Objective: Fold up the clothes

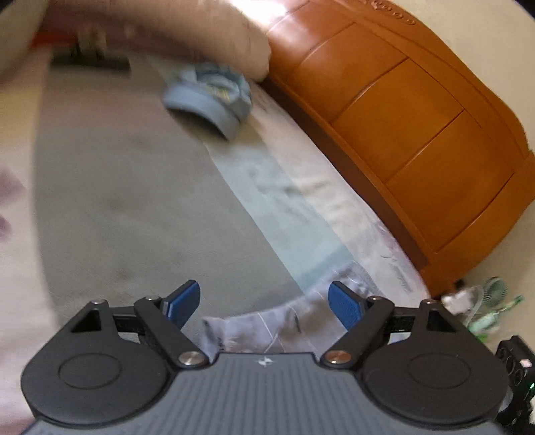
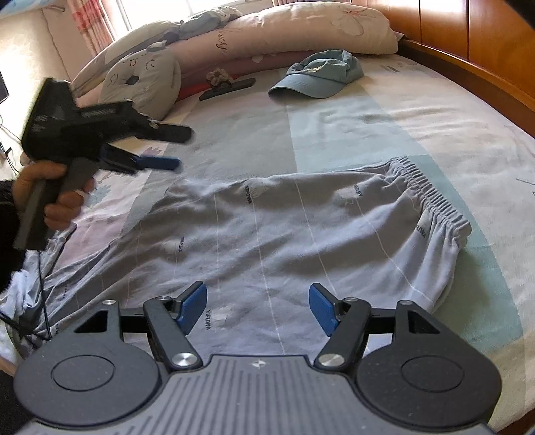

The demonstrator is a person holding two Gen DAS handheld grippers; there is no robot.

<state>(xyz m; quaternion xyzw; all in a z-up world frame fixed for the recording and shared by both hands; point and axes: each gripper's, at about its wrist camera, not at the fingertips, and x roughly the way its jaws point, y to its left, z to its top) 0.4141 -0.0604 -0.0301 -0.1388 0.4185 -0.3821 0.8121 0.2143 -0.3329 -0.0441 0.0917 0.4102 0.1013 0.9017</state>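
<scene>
From my remote seat, daylight pours through a window hung with a red-and-white checked curtain [image 2: 88, 20] onto a bed in a pale patchwork sheet [image 2: 418, 110]. A glossy orange-brown panelled wooden headboard [image 2: 468, 40] backs long floral pillows [image 2: 284, 30]; cream walls [image 2: 30, 43] surround.

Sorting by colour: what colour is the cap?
Light blue cap, clearest in the right wrist view.
</scene>
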